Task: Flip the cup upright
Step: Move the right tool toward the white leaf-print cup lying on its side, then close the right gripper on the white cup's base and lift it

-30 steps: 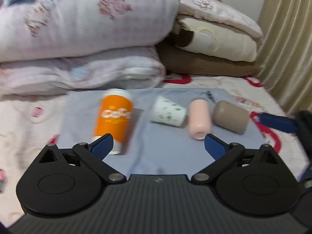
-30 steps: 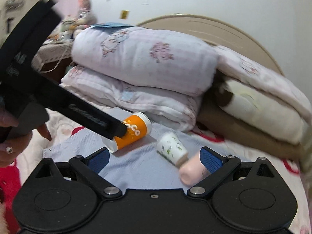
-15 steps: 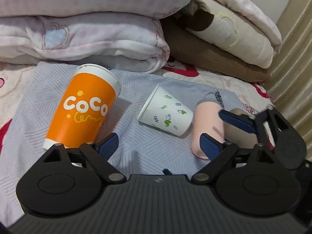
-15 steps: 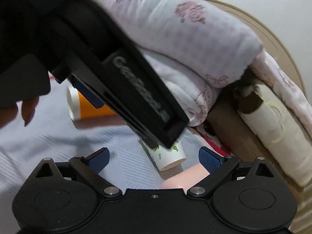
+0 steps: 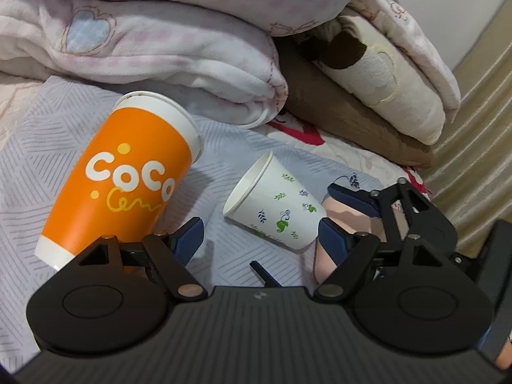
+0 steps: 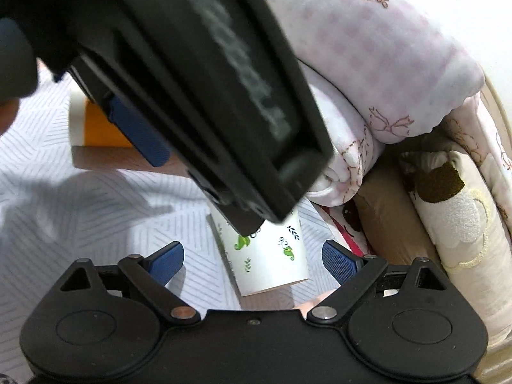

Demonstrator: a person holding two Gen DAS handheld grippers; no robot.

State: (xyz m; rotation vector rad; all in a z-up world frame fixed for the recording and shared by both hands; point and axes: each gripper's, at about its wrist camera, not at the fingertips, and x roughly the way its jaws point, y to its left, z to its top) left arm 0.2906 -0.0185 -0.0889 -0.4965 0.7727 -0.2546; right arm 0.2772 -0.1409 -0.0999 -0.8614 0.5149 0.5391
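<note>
An orange "CoCo" paper cup (image 5: 124, 172) lies on its side on a grey patterned cloth (image 5: 224, 147). Right of it a small white cup with green leaves (image 5: 275, 211) lies on its side, mouth to the left. My left gripper (image 5: 260, 238) is open and empty, its left finger against the orange cup. My right gripper (image 6: 252, 260) is open, its fingers on either side of the white cup's (image 6: 272, 256) base end. The right gripper's fingers (image 5: 355, 196) also show in the left wrist view, over a pink cup (image 5: 332, 256). The left gripper's body (image 6: 192, 64) hides much of the right wrist view.
Folded pink and white blankets (image 5: 144, 32) and a brown and cream pile (image 5: 368, 73) are stacked just behind the cloth. A beige curtain (image 5: 480, 128) hangs at the right. The orange cup's base (image 6: 96, 124) shows at the left of the right wrist view.
Both grippers have moved forward and down towards the cups. The right gripper now straddles the white cup, and the left gripper's finger has reached the orange cup.
</note>
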